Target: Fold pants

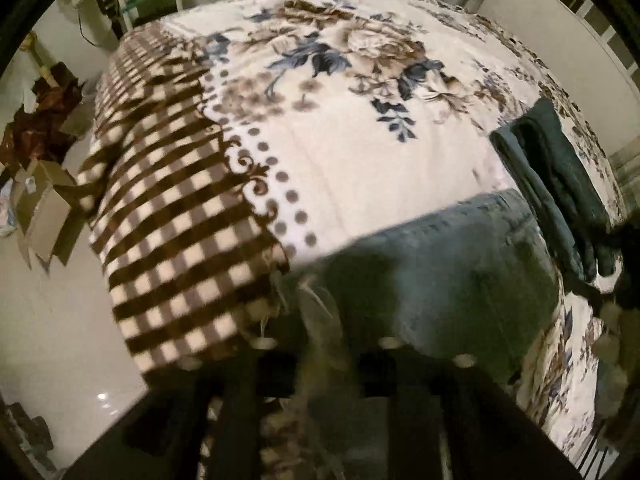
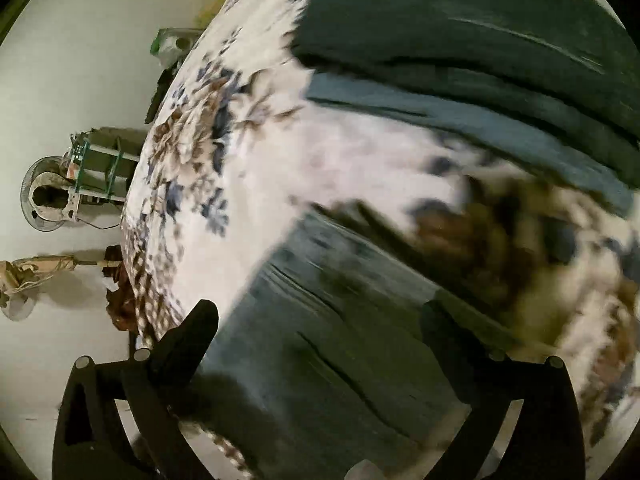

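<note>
While faded denim pants (image 1: pixel 452 276) drape the plush floral blanket (image 1: pixel 360 152), right gripper (image 2: pixel 320 328) spreads wide; left gripper's (image 1: pixel 324 356) grip unclear.

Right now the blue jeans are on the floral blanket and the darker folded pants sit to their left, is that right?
Not quite. The left wrist view shows the darker folded pants to the right of the blue jeans, both on the floral blanket.
</note>
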